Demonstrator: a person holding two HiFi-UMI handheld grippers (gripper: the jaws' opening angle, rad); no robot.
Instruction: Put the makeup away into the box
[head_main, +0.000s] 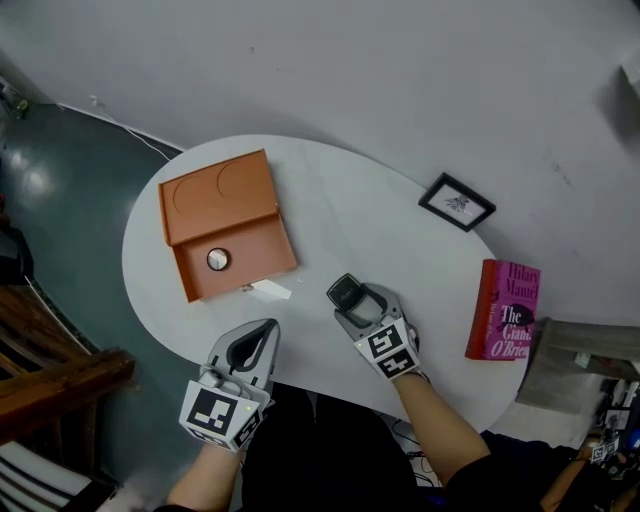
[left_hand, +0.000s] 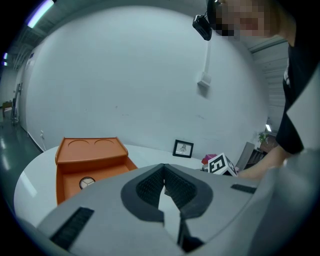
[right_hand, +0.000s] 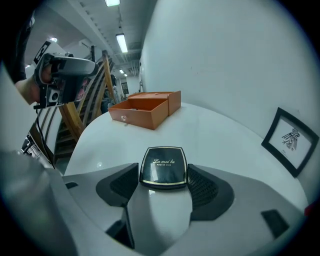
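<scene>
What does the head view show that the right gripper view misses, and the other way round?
Only the head view: a small round thing lying in the open tray of the orange box, two round recesses in its lid, and the marker cube on the right gripper.
Only the right gripper view: the gold lettering on the lid of the black compact, and ceiling lights far behind.
Both: the white table, the orange box, the framed picture, the left gripper, and the compact between the right gripper's open jaws.

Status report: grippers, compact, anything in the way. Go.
Left gripper shut, empty. Right gripper open around the powder compact, on the table. Orange box: drawer open, one round item inside. Small white piece lies before the box.
</scene>
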